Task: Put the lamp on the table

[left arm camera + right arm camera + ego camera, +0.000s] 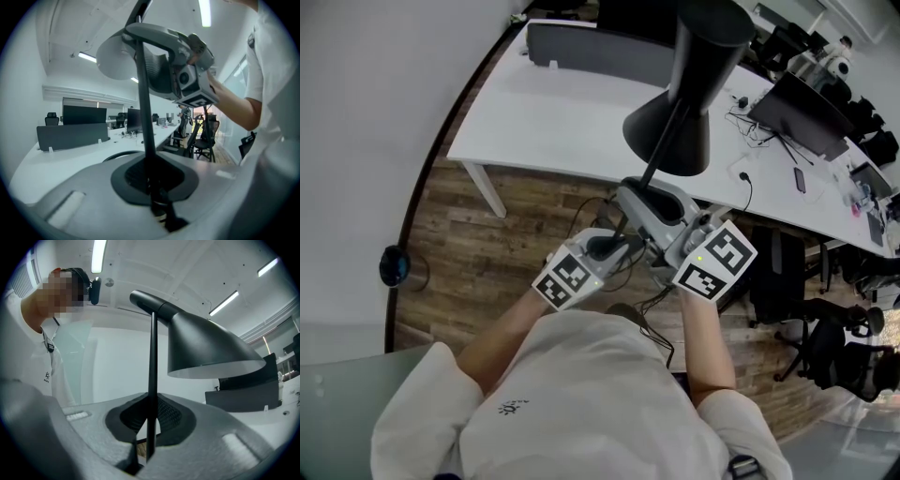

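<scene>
Head view: person holds black lamp [670, 131] in air by its stem, shade over near edge of white table [553, 122], not set down. Left gripper [614, 246] sits low on stem, right gripper [637, 199] higher.

Left gripper view: left gripper [152, 187] jaws clamped on thin stem [145, 103]; right gripper [187, 70] grips near shade.

Right gripper view: right gripper [147, 427] jaws pinch stem; shade [206, 348] up right.

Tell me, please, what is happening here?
A person holds a black lamp in the air with two grippers. Both the left gripper and the right gripper are closed on its thin stem. The person stands at the white table; the lamp is not yet set on it.
</scene>
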